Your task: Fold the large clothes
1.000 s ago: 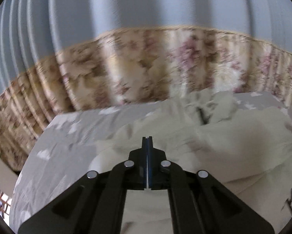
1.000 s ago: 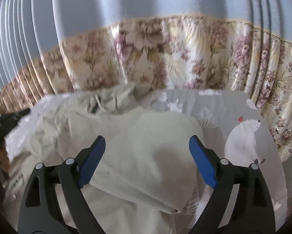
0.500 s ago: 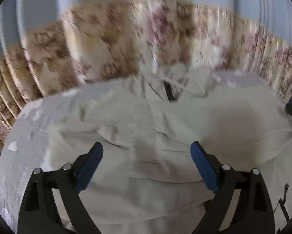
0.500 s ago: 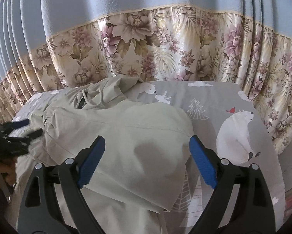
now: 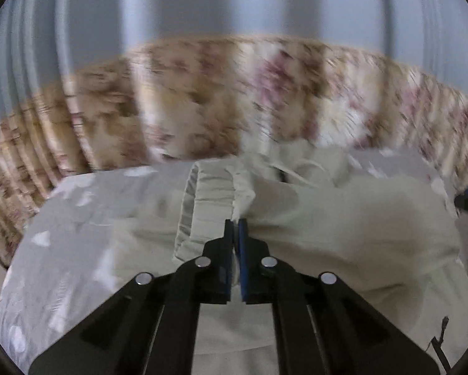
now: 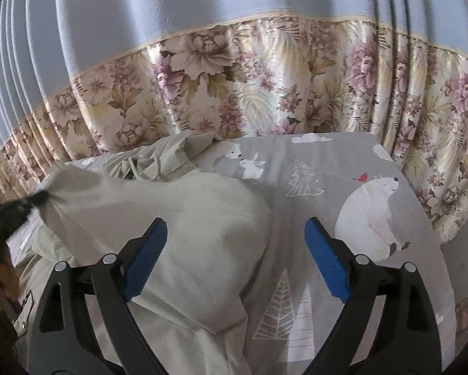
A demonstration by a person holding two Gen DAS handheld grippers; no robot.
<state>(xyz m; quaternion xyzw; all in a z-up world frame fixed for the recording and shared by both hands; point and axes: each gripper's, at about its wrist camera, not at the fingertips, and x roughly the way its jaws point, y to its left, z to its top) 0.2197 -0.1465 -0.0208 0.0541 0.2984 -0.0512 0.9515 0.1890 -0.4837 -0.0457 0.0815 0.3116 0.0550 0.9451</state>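
Nearest, the left gripper (image 5: 234,223) has just snapped closed on the elastic cuff (image 5: 204,206) of the pale beige cotton jacket (image 6: 184,218), probably to draw that sleeve across for a fold. The right gripper (image 6: 234,262) hangs wide open and empty above the jacket's edge at six o'clock. The jacket lies on the grey animal-print bedsheet (image 6: 352,168); beyond, at twelve o'clock, hangs the floral-bordered blue curtain (image 6: 234,72).
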